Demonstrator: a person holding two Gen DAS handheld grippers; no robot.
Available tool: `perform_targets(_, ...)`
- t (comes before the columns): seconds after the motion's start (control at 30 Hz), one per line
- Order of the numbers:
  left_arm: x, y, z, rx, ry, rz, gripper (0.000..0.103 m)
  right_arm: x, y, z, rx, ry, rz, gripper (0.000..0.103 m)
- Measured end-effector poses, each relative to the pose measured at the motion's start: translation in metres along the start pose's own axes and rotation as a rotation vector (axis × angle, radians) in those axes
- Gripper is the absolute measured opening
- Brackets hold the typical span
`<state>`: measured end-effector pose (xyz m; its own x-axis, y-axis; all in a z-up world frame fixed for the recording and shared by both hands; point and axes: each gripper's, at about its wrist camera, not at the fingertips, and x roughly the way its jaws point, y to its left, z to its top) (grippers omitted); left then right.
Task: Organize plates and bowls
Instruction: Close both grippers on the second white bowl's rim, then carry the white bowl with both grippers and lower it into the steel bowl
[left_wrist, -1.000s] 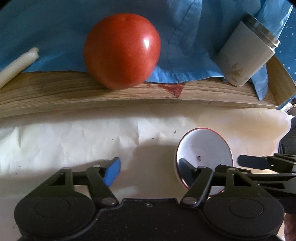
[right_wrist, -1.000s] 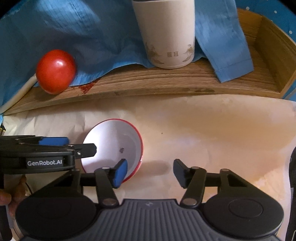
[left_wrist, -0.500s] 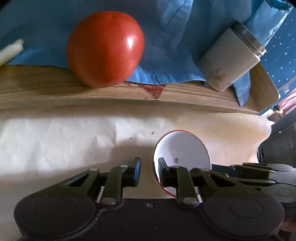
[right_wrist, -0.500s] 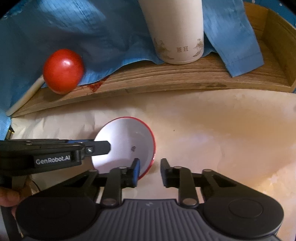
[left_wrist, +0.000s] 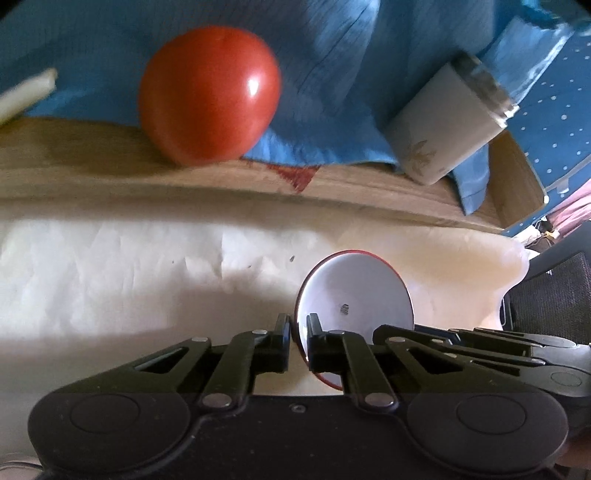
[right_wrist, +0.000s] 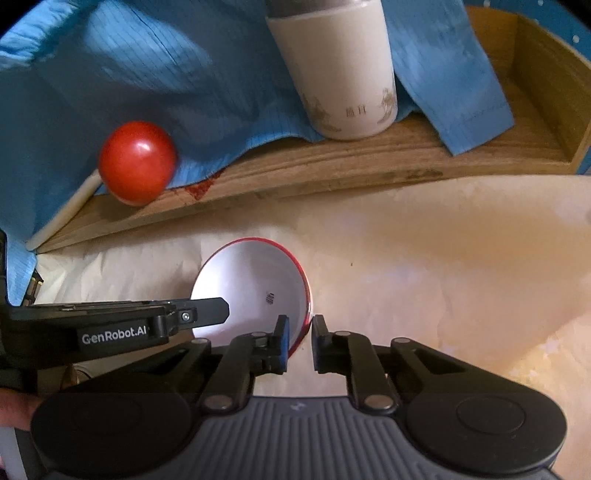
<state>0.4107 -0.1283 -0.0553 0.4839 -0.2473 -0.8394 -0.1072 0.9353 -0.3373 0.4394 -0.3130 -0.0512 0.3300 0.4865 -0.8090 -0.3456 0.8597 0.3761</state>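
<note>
A small bowl (right_wrist: 255, 291), white inside with a red rim and outer wall, sits on pale crumpled paper (right_wrist: 424, 258) and holds nothing but a small dark mark on its inner surface; it is the task's thing and lies at 6 o'clock of the right wrist view and at about 5 o'clock of the left wrist view (left_wrist: 354, 295). Behind it, at 12 o'clock, a shallow wooden tray (right_wrist: 369, 166) carries a blue cloth (right_wrist: 147, 74), a red tomato (right_wrist: 137, 162) at 10 o'clock, a cream tumbler (right_wrist: 343, 74) standing upright at 12 o'clock, and a pale stick (right_wrist: 62, 214) along the tray's left end. The tray's front edge borders the paper, and its raised side wall closes the right end at 2 o'clock. Open paper extends from the bowl toward 3 o'clock in the right wrist view and toward 9 o'clock in the left wrist view; the paper's edge falls away at 3 o'clock of the left wrist view beside a dark mesh surface (left_wrist: 554, 291). The left gripper (left_wrist: 298, 332) pinches the bowl's rim on its left side, one finger inside and one outside. The right gripper (right_wrist: 298, 332) pinches the rim on the opposite side in the same way. Both tools point steeply downward toward the paper, and a fingertip (right_wrist: 14, 406) of the person's left hand shows at 8 o'clock of the right wrist view.
</note>
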Motion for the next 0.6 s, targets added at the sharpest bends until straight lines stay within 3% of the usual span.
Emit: perform_targets(0.6, -0.034, -0.069, -0.015, 0.147, -0.053, -0.055, 0.009, -0.081, -0.035, -0.034, 0.092, -0.152, -0.006, 0.014)
